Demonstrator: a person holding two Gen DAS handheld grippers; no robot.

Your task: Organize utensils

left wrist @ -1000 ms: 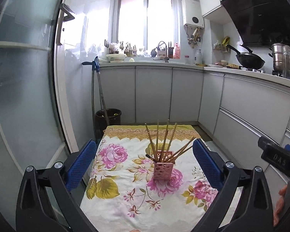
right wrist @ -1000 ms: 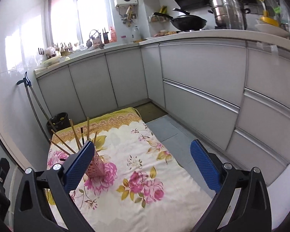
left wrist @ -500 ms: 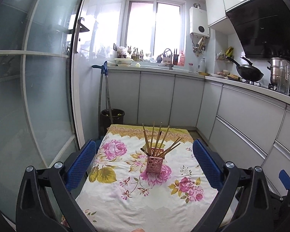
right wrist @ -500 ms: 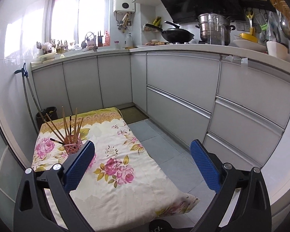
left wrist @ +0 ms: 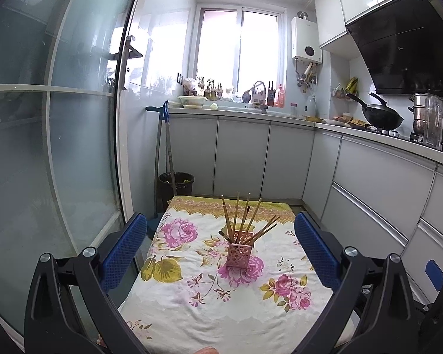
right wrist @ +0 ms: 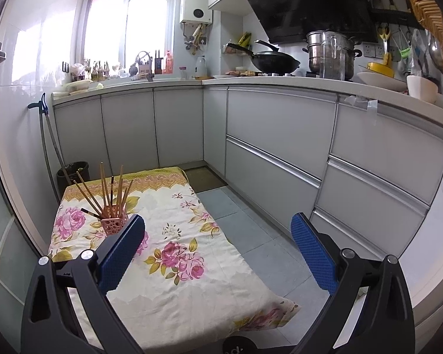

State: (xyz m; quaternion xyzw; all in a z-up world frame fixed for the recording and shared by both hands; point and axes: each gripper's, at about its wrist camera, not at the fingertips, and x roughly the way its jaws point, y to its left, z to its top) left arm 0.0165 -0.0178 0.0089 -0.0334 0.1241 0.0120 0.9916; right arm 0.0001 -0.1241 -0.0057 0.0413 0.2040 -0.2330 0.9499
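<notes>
Left wrist view: left gripper (left wrist: 220, 244) empty, jaws wide. Pink holder (left wrist: 239, 254) upright mid-table (left wrist: 192, 303), chopsticks (left wrist: 245, 219) all inside, fanned; none loose on floral cloth.

Right wrist view: right gripper (right wrist: 217, 249) empty, jaws wide, aimed past table edge; holder (right wrist: 114, 226) far left, just beyond left pad. Judgement: task looks near done; any tidying needs slow approach, pinch sticks high, avoid tipping light holder.

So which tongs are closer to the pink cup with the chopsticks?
Hard to call. Left tongs face the pink cup straight on; right tongs sit off to its right.
</notes>
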